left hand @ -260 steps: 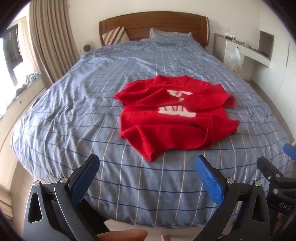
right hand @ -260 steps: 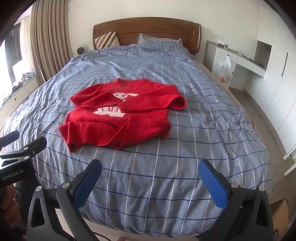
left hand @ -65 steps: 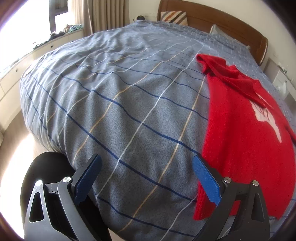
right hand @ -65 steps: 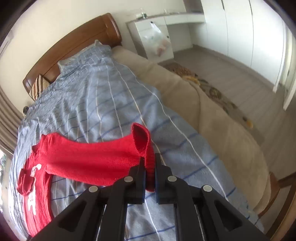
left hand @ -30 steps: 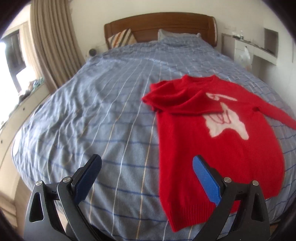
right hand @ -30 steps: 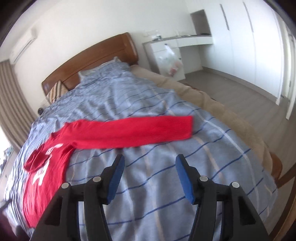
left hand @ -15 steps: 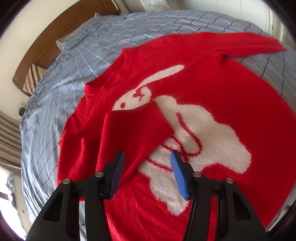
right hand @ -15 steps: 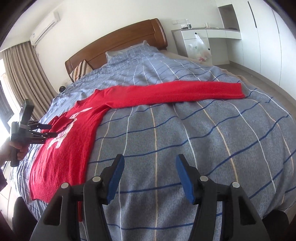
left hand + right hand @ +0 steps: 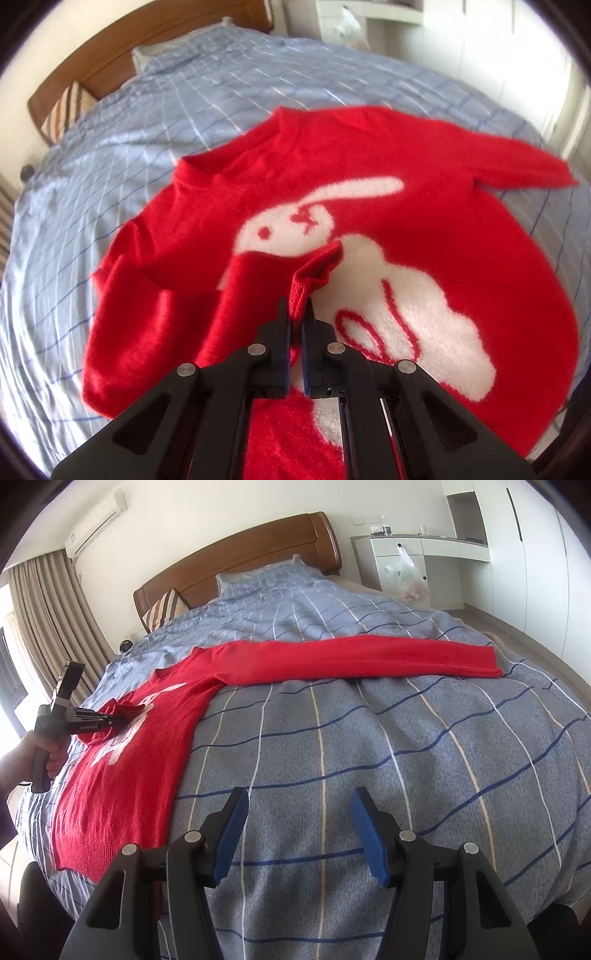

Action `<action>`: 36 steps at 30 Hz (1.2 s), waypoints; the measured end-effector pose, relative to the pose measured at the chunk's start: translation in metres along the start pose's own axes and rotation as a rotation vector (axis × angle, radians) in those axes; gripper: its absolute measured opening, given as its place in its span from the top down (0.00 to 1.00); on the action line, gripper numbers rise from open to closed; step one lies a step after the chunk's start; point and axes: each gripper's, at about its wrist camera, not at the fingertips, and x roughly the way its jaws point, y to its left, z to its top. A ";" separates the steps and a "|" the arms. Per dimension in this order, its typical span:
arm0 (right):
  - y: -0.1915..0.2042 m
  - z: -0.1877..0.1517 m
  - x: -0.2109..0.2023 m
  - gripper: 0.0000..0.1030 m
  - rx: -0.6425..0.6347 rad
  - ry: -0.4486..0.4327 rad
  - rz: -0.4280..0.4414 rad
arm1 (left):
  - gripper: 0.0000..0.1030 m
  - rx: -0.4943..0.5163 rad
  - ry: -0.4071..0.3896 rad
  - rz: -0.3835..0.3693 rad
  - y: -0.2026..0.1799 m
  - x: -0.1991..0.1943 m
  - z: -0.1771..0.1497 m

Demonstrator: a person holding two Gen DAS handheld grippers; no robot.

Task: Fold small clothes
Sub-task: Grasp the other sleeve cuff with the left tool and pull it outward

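Two grippers show: our left gripper (image 9: 296, 314) has its fingers clenched on the cuff (image 9: 309, 277) of one sleeve, lifted over the white rabbit design (blurred at the edges). We see the red sweater (image 9: 122, 760) spread front-up on the checked bed (image 9: 369, 746), its other sleeve (image 9: 362, 661) stretched out flat. Our right gripper (image 9: 300, 834) hovers over bare bedding with fingers spread, grasping nothing.

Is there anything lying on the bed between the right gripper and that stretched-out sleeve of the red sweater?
Nothing visible. The right gripper is open over bare checked duvet, and only duvet lies between it and the outstretched sleeve of the red sweater. The left gripper, off to the side, is shut on the other cuff.
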 end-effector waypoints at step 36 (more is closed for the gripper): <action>0.019 -0.011 0.018 0.43 -0.094 0.053 -0.036 | 0.98 -1.321 -0.045 0.485 0.317 -0.083 -0.291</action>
